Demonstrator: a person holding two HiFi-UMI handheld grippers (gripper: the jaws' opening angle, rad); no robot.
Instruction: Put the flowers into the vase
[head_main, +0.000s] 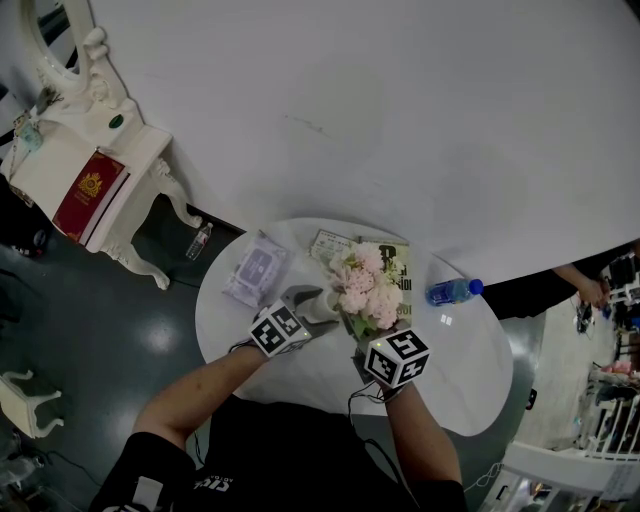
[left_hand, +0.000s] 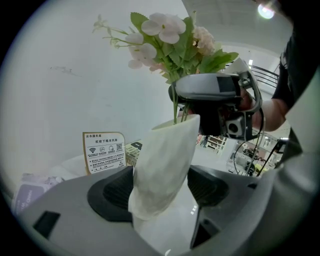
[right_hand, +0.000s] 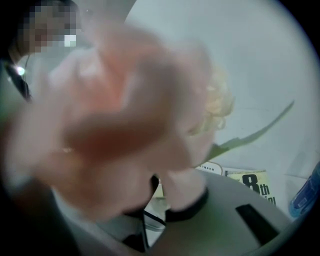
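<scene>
Blurred pink petals of the flowers (right_hand: 125, 115) are pressed close to the lens in the right gripper view. The jaws of the right gripper (right_hand: 152, 192) are seen drawn almost together, clamped on the stems beneath the blooms. The vase (left_hand: 170, 150) is clamped, slightly tilted, between the black pads of the left gripper (left_hand: 161, 195). Green stems are seen at the vase's mouth, so the step in hand is judged to be the insertion itself. The bunch is to be lowered until it seats, and only then are the right jaws to be parted while the vase is steadied. The vase is matte, off-white and flared toward a slanted rim. The petals look soft and cloth-like, set among broad green leaves. Beyond, a blue bottle (head_main: 453, 291) and a printed card (left_hand: 104, 151) are found on the round white counter (head_main: 470, 370).
</scene>
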